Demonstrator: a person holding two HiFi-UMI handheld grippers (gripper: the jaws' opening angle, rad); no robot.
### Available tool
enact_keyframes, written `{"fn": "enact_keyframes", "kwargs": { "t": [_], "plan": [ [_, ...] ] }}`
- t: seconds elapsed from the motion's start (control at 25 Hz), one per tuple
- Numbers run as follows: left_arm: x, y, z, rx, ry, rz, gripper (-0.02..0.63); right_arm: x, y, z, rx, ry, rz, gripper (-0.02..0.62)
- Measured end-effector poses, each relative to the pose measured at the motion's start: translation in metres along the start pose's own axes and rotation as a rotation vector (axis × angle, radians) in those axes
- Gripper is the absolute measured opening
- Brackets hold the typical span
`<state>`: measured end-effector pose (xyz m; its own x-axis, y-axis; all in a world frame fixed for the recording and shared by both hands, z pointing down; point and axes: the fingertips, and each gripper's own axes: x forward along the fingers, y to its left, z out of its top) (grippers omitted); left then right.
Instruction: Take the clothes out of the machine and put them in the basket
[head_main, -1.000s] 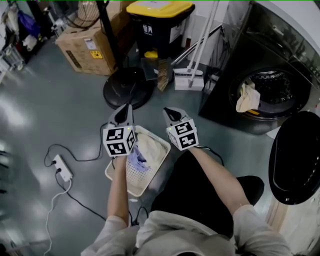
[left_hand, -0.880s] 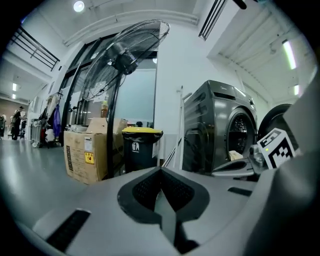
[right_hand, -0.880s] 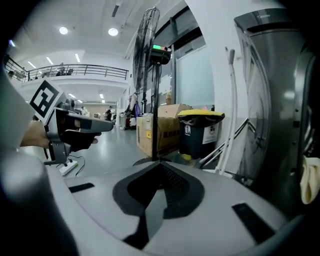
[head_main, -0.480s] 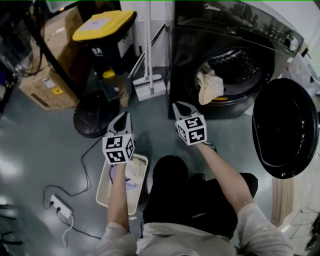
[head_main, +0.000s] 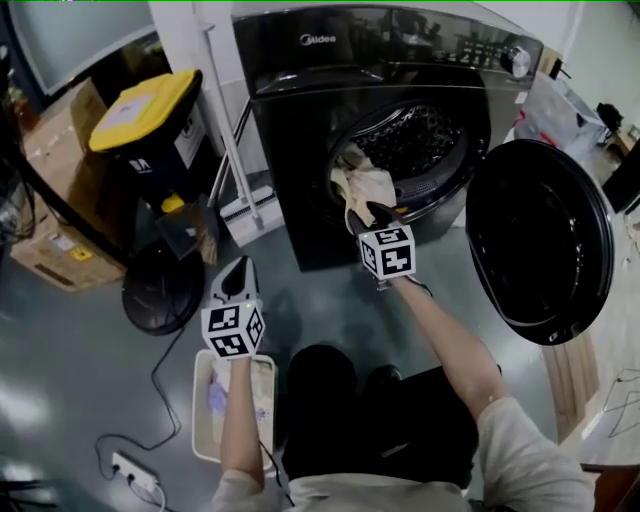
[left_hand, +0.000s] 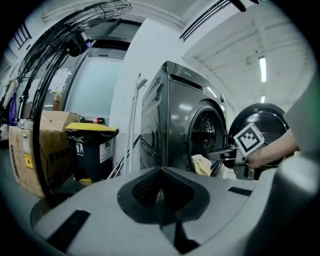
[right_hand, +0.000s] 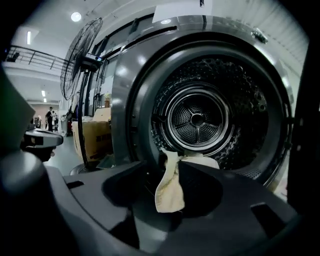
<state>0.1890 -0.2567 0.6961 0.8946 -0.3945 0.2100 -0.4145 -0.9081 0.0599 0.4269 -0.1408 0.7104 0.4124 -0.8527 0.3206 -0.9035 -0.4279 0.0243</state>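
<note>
The black washing machine (head_main: 300, 120) stands with its round door (head_main: 540, 240) swung open to the right. A cream cloth (head_main: 365, 188) hangs over the lip of the drum (right_hand: 197, 120). My right gripper (head_main: 378, 213) is at the drum mouth, right in front of that cloth (right_hand: 170, 192). Its jaws are opening, and the cloth shows in the gap without being pressed. My left gripper (head_main: 240, 268) hangs lower left, over the floor, shut and empty (left_hand: 161, 170). The white basket (head_main: 197, 420) lies behind it on the floor with clothes in it.
A yellow-lidded bin (head_main: 150, 110) stands left of the machine, with a broom and dustpan (head_main: 245, 210) leaning beside it. A round fan base (head_main: 160, 290) and a cardboard box (head_main: 50, 250) sit at the left. A power strip (head_main: 135, 468) with its cord lies near the basket.
Both grippers have left the basket and swung toward the machine. The right one has reached the drum mouth by the cream cloth; the left trails behind. The basket now lies behind them.
</note>
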Motion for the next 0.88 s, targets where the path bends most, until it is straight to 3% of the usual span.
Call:
{"fn": "enact_keyframes", "kwargs": {
  "t": [0.04, 0.08, 0.2, 0.32, 0.52, 0.88],
  "plan": [
    [0.001, -0.001, -0.002, 0.001, 0.005, 0.000, 0.020, 0.007, -0.006, -0.001, 0.016, 0.007, 0.000, 0.273],
    [0.002, -0.002, -0.005, 0.003, 0.010, 0.002, 0.018, 0.013, -0.011, -0.002, 0.028, 0.012, -0.006, 0.339],
    [0.001, 0.003, -0.011, 0.006, 0.027, 0.013, 0.019, 0.031, -0.028, 0.001, 0.044, 0.008, -0.063, 0.411],
    [0.002, 0.010, -0.013, 0.005, 0.034, 0.036, 0.018, 0.050, -0.053, 0.003, 0.066, 0.017, -0.111, 0.446],
    [0.006, 0.015, -0.021, 0.006, 0.051, 0.054, 0.019, 0.076, -0.086, -0.011, 0.127, 0.076, -0.115, 0.498],
    [0.014, 0.024, -0.025, 0.017, 0.076, 0.083, 0.020, 0.121, -0.093, -0.026, 0.148, 0.166, -0.083, 0.545]
  ]
}}
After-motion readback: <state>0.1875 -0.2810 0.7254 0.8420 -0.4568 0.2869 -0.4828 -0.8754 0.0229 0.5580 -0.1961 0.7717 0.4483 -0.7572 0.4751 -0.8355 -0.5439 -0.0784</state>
